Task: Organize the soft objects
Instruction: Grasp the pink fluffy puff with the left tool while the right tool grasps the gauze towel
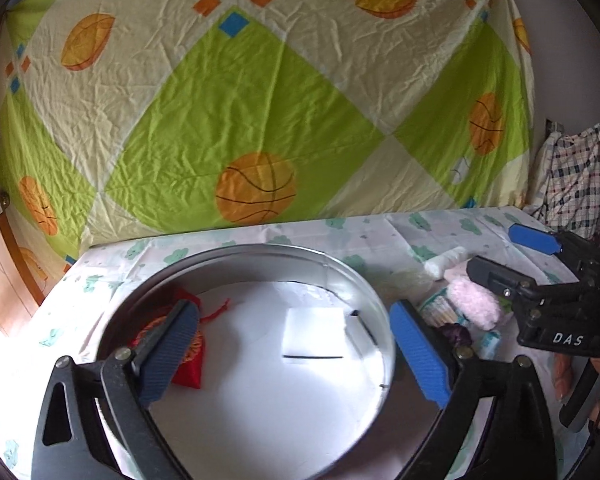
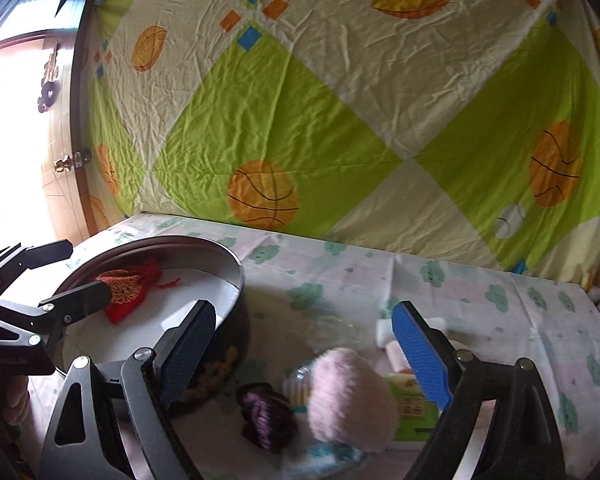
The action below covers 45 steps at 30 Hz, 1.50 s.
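Over the round metal tin [image 1: 364, 280], the left claw [image 1: 296, 354] hangs with its 2 blue pads spread wide and nothing between them. Inside the tin, on its white floor, a red drawstring pouch [image 1: 190, 374] lies at the left, partly behind the left pad, and a white square pad [image 1: 314, 332] lies near the middle. Right of the tin, on the cloud-print desk [image 1: 260, 240], sit a pink fluffy puff [image 1: 474, 304], a white roll [image 1: 446, 262] and a dark purple bundle [image 1: 456, 332]. The right claw [image 1: 500, 254] reaches in from the right above them.

From the right wrist view, the right claw [image 2: 306, 348] is also spread open, empty, poised over the pink fluffy puff [image 2: 350, 394]. The dark purple bundle [image 2: 266, 412] lies just left of the puff, near the tin [image 2: 236, 268], where the red pouch [image 2: 126, 290] rests beside the left claw [image 2: 80, 272].
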Motion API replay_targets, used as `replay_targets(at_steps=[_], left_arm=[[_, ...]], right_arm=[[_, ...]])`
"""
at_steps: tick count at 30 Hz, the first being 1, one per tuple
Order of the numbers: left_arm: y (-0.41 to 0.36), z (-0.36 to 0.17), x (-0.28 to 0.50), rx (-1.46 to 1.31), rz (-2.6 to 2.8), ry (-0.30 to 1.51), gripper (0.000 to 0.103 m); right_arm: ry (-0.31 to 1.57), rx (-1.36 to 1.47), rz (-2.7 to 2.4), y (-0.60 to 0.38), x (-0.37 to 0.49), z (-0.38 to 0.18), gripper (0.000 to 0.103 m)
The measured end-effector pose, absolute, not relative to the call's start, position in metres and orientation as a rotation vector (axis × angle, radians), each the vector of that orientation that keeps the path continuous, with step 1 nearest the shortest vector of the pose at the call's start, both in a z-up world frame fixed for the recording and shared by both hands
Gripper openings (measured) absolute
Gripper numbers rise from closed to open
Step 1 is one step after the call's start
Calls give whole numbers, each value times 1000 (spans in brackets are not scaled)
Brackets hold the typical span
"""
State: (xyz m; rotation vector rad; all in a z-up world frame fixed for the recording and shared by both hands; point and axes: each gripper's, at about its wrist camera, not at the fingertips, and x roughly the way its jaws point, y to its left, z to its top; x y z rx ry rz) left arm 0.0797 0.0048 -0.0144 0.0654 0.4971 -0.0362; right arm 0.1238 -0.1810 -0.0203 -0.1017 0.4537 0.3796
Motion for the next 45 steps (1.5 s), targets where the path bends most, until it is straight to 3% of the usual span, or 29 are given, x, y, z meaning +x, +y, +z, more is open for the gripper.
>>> replay_targets(at_steps=[16,29,32,34,36,37,38,39,45], left_arm=[[-124,-43,114,129,-214,591,98],[-149,-63,139,128,-229,645,96],[-153,-66,141,132,-244,653,85],[-154,-70,144,132,-258,670,70],[-154,-73,145,138,-268,674,45],[-154,-73,144,142,-273,666,39],[-154,-73,143,144,-280,658,24],[-154,-72,142,141,-292,655,19],[-150,-61,128,150,-289,541,16]], right_arm=[[475,-37,126,-302,119,-48,92],[559,44,59,-328,133,-60,93],[562,42,49,-328,133,-61,94],[566,37,42,-327,134,-61,97],[574,34,35,-327,135,-62,97],[581,31,31,-326,136,-63,98],[590,28,29,-326,138,-63,98],[599,24,28,-325,139,-64,98],[623,31,75,-324,143,-66,98]])
